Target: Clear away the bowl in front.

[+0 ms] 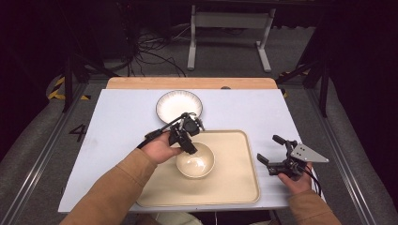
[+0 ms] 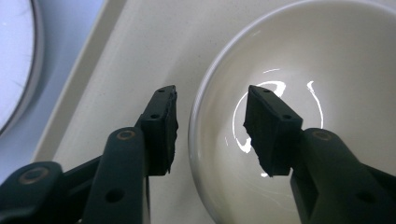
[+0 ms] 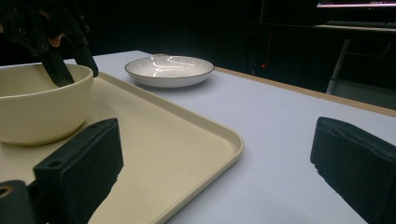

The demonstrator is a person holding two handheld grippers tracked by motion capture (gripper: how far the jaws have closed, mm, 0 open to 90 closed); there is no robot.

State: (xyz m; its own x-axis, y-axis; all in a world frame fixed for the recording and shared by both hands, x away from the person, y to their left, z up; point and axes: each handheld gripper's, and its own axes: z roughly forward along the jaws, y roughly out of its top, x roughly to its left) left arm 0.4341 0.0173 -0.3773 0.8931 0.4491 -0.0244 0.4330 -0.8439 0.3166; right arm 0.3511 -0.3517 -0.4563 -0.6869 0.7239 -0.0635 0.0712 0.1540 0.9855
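High view, cream bowl [image 1: 195, 161] upright, mouth up, left hand-held gripper [image 1: 190, 146] part-open astride its rim

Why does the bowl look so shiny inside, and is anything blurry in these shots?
Left gripper view: overhead lights glare as bright curved streaks inside the cream bowl; the near jaws look soft. Right gripper view: the jaws are blurred, the striped plate carries highlights, the background is dark. High view: the table is evenly lit, its surroundings dim.

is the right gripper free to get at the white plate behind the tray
Probably yes. The right gripper has open, empty jaws, and bare table lies between it and the white plate. The left gripper stays over the bowl.
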